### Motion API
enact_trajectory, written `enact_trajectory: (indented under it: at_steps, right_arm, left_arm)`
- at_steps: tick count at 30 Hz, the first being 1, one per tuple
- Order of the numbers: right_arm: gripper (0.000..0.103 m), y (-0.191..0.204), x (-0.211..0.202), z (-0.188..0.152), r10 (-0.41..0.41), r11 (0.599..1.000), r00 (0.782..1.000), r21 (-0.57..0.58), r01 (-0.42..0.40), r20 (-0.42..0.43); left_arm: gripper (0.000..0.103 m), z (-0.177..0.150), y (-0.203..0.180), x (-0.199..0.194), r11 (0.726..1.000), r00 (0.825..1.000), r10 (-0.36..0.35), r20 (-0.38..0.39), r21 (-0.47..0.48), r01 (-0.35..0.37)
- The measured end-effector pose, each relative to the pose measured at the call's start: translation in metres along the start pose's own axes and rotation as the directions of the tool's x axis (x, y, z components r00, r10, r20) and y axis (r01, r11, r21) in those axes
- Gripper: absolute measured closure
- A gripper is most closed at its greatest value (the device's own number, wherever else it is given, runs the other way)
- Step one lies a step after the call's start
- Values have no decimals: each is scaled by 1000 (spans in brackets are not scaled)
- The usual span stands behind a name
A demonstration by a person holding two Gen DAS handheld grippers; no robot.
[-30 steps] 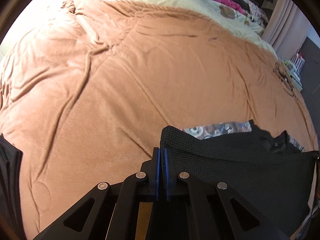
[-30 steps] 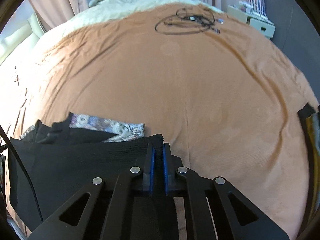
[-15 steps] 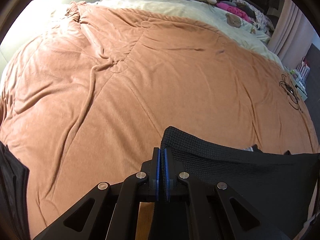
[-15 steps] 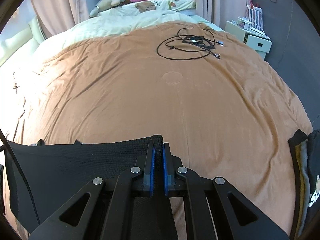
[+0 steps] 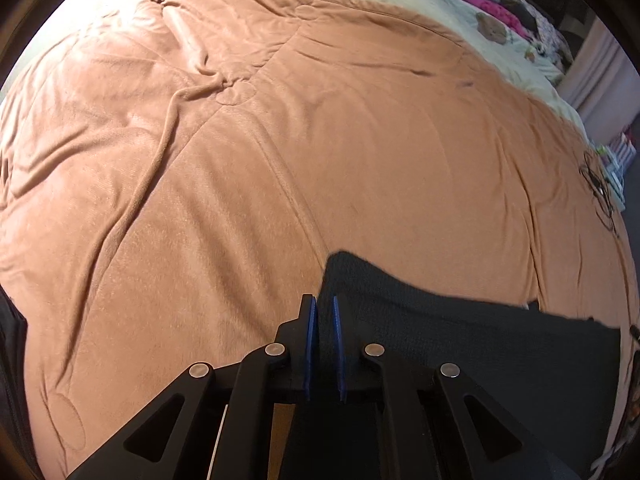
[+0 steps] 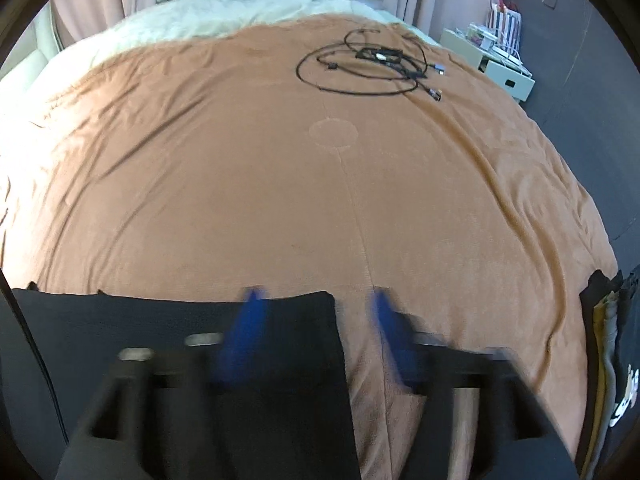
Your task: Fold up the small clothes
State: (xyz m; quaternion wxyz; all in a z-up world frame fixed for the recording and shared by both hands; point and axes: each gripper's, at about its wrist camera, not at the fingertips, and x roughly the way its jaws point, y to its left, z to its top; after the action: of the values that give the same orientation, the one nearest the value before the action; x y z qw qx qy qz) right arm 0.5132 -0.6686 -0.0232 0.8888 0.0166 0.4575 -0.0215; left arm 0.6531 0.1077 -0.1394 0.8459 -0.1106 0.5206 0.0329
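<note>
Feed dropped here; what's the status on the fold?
Left claw pinching black garment corner. Right claw just opened, garment released. Cables far off, clear.

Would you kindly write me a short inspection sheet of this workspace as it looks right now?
Surface: brown blanket, wrinkled in places.
Job's things: black garment spread along the near edge.
Clutter: stacked clothes at the right edge.
Grippers: left gripper nearly shut, garment corner between its pads; right gripper blurred, jaws just opened, garment corner loose between them.
Cables: black cable tangle on the blanket.
Surroundings: cream bedding, white cabinet.
</note>
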Motion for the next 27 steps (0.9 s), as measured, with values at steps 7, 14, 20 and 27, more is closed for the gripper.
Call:
enact_trajectory:
  at_steps: [7,14,20,27]
  right_arm:
    - [28,-4,-31,-23,58,997,998,-44,-59,-21]
    - [28,-9,-75,-47,91,993,996,-69,-92,-27]
    - [28,-6,-109,-79,111,990,994,-80,-113,-24]
    - [28,18,-130,-135,91,988,996,-121,-93,-26]
  left_arm:
    - [48,-29,-12,-32,998,999,-21,40,53,19]
    - [47,-71,-27,-44,989,997,-78,-14,121,79]
    - [47,-109,-36,-60,979,994,-103,-24,174,105]
    - [47,-153,-43,-70,968,993,-118,-31,219,122]
